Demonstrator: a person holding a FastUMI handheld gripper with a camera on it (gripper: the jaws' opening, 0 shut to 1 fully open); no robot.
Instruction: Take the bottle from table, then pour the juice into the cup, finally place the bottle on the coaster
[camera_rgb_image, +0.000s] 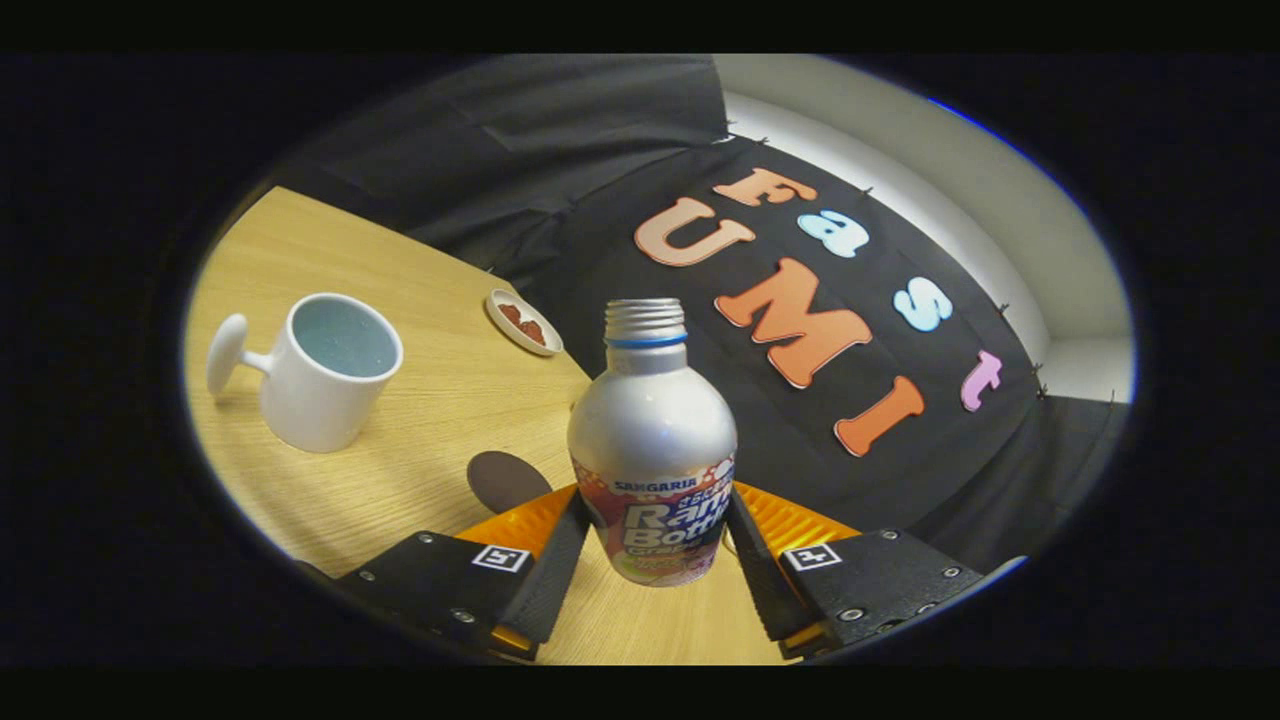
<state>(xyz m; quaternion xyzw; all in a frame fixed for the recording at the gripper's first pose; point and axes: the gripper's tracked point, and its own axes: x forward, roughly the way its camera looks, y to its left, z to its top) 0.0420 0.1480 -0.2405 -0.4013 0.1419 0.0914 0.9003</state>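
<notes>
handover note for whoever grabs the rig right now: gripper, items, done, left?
Gripper: fingers pressed on both sides of the bottle, which looks lifted and tilted, cap off.
Cup: white, on the table, beyond the fingers and off to the side; handle points away from the bottle.
Coaster: dark disc on the table just beside the bottle, bare.
Small dish: further back, near the table's edge.
Done: bottle picked up.
Left: pour into the cup, then set the bottle on the coaster.
</notes>
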